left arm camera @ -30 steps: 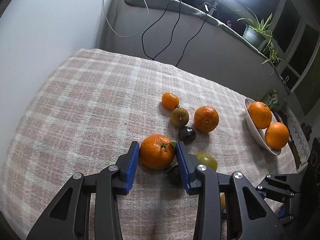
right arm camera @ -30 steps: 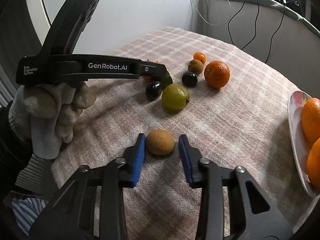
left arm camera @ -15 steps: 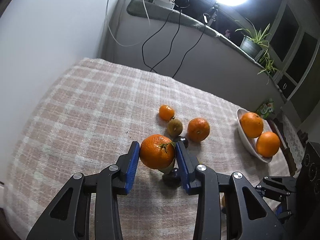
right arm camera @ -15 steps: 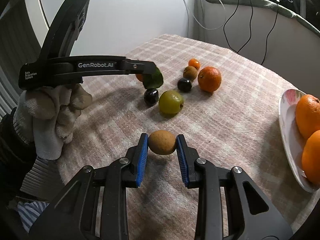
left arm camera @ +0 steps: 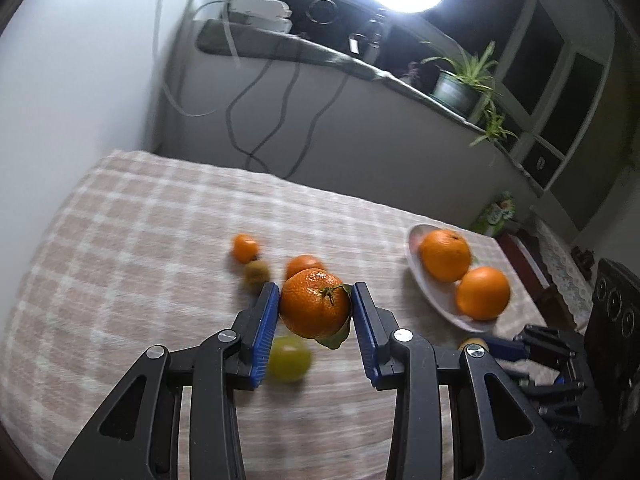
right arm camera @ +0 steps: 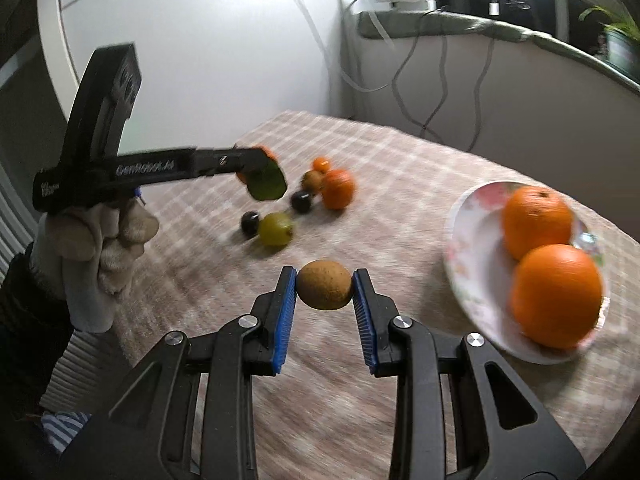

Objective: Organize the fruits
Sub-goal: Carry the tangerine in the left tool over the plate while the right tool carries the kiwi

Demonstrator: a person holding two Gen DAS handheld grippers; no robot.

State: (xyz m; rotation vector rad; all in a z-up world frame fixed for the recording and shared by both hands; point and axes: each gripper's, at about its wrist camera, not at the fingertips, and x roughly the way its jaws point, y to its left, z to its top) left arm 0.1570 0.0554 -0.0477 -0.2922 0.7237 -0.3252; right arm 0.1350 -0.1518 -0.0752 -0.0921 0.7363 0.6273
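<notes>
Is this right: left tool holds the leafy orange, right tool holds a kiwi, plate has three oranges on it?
Not quite. The plate holds two oranges, not three, as the right wrist view shows. The rest stands: the left tool is shut on the leafy orange, and the right tool is shut on the kiwi.

Loose fruit cluster [right arm camera: 308,196] motion-blurred; plate [right arm camera: 472,264] near rim smeared.
</notes>
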